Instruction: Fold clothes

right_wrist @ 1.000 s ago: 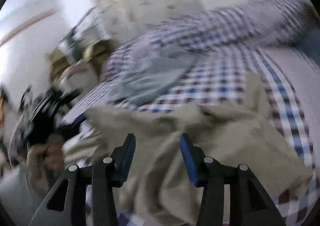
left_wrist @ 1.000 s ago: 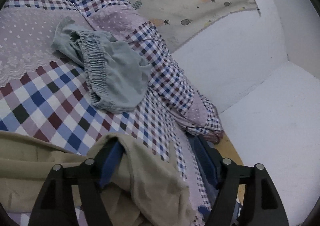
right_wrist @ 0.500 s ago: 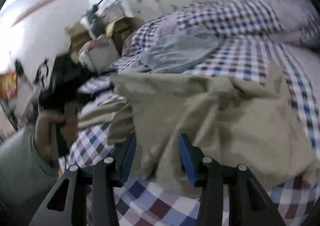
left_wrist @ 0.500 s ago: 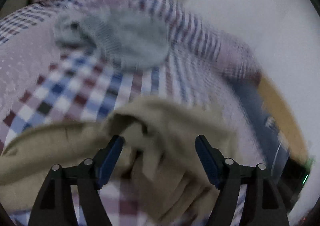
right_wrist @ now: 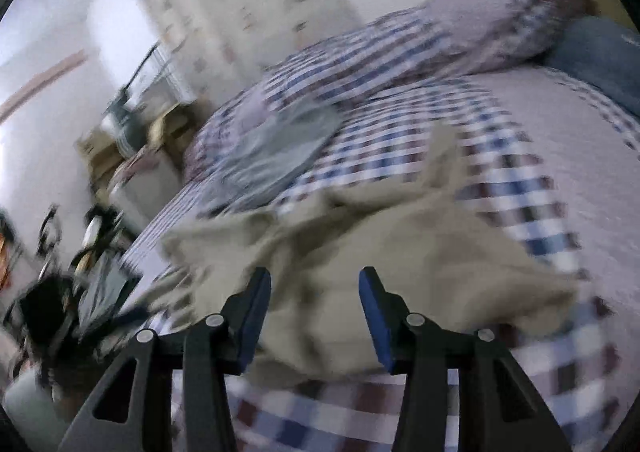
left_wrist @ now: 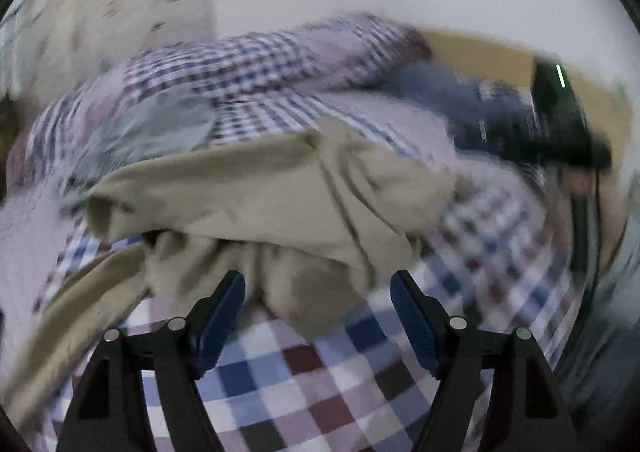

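A crumpled khaki garment lies heaped on the checked bed cover. My left gripper stands wide at its near edge. Its jaws are closing a little, with a bulge of khaki cloth between them and neither pad pressing on it. My right gripper is half closed on a thick bunch of the same garment, which fills the gap between its blue pads. Grey-green shorts lie flat further back on the bed. Both views are blurred by motion.
A rolled checked quilt runs along the far side of the bed by the white wall. A blue pillow lies at its end. A fruit-print curtain and piled boxes stand beyond the bed's left side.
The left gripper has rolled and swung round, so the khaki garment now lies ahead of it instead of draped over its left finger. The right gripper shifted sideways with the cloth still between its pads.
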A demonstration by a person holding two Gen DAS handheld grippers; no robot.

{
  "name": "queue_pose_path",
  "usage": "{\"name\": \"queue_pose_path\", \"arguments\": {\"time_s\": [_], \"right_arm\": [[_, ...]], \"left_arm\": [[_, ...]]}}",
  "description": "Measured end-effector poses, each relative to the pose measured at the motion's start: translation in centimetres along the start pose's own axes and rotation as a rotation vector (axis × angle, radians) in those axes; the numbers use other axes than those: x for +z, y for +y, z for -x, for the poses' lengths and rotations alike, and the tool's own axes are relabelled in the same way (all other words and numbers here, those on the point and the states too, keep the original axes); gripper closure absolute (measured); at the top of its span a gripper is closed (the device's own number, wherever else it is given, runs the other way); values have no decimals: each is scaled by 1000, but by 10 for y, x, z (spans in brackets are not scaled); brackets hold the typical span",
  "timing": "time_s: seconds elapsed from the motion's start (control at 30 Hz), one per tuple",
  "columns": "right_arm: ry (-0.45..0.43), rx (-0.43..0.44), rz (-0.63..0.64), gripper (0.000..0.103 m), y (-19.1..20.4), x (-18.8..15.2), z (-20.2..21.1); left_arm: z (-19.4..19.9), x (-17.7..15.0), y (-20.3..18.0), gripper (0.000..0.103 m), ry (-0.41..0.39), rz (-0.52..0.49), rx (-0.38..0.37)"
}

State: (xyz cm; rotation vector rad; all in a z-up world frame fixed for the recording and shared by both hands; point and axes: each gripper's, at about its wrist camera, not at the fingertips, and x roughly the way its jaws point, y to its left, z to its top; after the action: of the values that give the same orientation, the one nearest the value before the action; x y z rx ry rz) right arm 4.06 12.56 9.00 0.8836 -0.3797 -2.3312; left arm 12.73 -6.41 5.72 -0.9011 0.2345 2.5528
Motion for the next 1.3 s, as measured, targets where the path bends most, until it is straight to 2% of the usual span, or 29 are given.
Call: {"name": "queue_pose_path", "arguments": {"time_s": [0.07,0.13,0.3,0.33,0.4,0.43,0.5,0.6,0.7,0.77,0.93,1.0,1.03,1.07,1.13,1.3], "right_arm": [[-29,-20,-78,52,-23,1,12],[-59,-42,-155,52,-46,-1,26],[-83,-101,-242,52,-87,-2,50],[-78,-116,-251,52,-94,-2,53],[-63,-145,-276,52,-107,-4,58],[-55,-154,-291,52,-113,-5,59],[-40,-166,-349,52,-130,-9,61],[13,-154,-420,52,-150,-16,54],[70,-116,-476,52,-162,-25,40],[68,-84,-500,52,-165,-28,35],[73,-103,-457,54,-158,-26,18],[89,-138,-411,66,-149,-28,13],[97,-144,-390,88,-145,-30,13],[106,-150,-371,92,-141,-31,13],[123,-162,-331,96,-133,-35,13],[46,-234,-214,99,-111,-30,53]], "left_arm": [[-15,-4,-17,45,32,-71,29],[-26,-7,-31,58,50,-125,70],[-54,-7,-46,58,101,-183,130],[-55,-5,-47,61,97,-178,138],[-58,0,-45,85,94,-154,159],[-59,3,-42,100,94,-136,163],[-57,9,-34,100,91,-66,118],[-37,18,-12,101,31,81,-13],[1,30,13,101,-91,227,-149],[33,34,32,101,-183,318,-219],[107,19,96,102,-390,615,-364],[121,5,117,102,-426,693,-374],[126,-1,127,102,-438,722,-372],[128,-6,130,102,-431,730,-353],[130,-19,132,102,-404,752,-338],[145,-44,129,102,-402,810,-368]]}}
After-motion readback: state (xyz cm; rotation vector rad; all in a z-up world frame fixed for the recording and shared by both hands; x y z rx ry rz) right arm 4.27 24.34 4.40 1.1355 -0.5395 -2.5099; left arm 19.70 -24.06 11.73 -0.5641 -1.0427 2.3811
